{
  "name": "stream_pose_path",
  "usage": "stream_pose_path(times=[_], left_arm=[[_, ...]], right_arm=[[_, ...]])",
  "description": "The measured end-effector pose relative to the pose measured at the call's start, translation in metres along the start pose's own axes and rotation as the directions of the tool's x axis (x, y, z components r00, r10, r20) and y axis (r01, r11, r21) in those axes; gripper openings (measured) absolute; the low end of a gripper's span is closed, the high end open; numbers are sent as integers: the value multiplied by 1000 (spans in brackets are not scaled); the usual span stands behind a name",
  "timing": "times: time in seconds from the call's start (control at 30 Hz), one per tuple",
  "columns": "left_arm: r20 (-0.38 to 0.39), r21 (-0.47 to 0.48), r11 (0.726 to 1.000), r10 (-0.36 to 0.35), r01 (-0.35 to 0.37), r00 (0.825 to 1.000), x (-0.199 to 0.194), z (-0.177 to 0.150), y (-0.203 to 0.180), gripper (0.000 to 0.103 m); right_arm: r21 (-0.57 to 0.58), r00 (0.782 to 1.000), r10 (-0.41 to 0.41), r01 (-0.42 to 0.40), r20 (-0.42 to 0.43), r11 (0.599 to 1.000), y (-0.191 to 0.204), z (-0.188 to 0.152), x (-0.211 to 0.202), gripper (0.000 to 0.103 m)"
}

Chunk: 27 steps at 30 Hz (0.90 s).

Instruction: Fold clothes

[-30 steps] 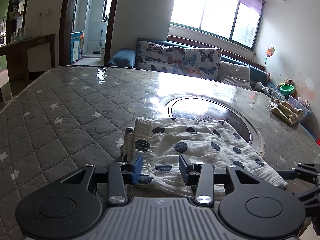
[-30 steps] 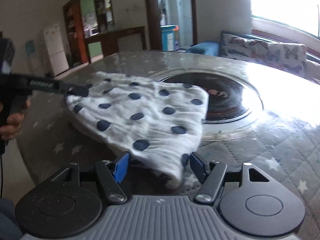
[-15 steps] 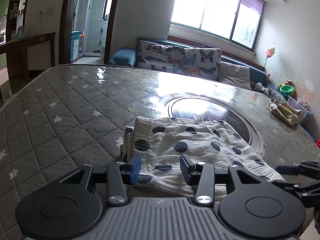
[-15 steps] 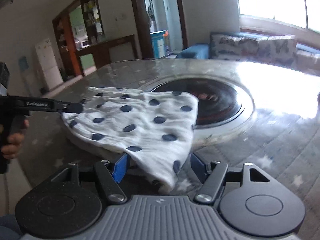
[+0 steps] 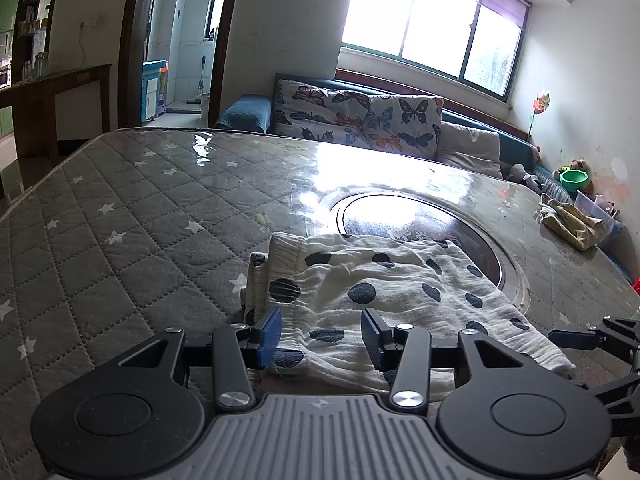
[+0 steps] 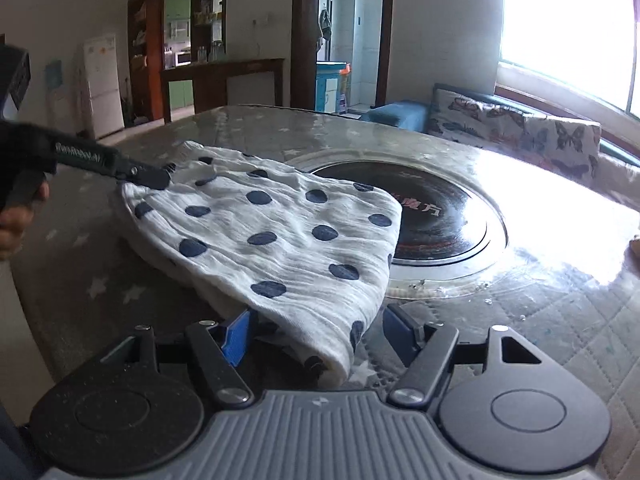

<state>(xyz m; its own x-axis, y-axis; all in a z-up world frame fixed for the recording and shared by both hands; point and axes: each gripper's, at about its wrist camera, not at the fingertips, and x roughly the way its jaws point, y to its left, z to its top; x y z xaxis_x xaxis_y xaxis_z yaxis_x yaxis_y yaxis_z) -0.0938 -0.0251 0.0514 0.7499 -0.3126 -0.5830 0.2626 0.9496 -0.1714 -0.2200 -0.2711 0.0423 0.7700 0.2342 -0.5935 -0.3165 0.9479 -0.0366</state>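
Ahead of both grippers spreads the table, its grey quilted, star-printed cover lying under a glossy clear sheet, with a dark round inset plate sunk into it beyond the cloth. On it, directly in front of each tool, lies the garment, a white crinkled gauze piece with dark navy dots, already doubled over, with a gathered elastic band at the edge nearest the left gripper. It looks light, limp and thin; I judge it will drape and sag from any single hold, will slide easily on the slick sheet, and carries no risk of breakage, only of the layers slipping apart. The firmest places to take hold should be the thicker gathered band and the folded corner, catching every layer at once. The left gripper stands wide apart, its blue pads either side of the near edge by the band, gripping nothing. The right gripper is likewise spread wide, the garment's drooping corner hanging between its pads without being pinched. Far off to the left gripper's right, near the table's edge, sits a crumpled yellowish cloth. Beyond the table runs a bench with butterfly-print cushions.
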Motion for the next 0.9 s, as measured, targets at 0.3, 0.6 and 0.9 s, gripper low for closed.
stream_pose_path(times=[0.3,0.6,0.9], left_arm=[[-1,0,1000,5,-5,1000,1,0,2,48],[-1,-6,1000,16,-16,1000,0,-1,6,52],[-27,-32,999,12,-13,1000,1,-2,13,52]], right_arm=[[4,996,-62,63,-66,998,-10,-6,-1,71],[22,997,-32,34,-71,999,-20,-9,-17,71],[42,996,-34,37,-80,998,-33,-8,-18,71]])
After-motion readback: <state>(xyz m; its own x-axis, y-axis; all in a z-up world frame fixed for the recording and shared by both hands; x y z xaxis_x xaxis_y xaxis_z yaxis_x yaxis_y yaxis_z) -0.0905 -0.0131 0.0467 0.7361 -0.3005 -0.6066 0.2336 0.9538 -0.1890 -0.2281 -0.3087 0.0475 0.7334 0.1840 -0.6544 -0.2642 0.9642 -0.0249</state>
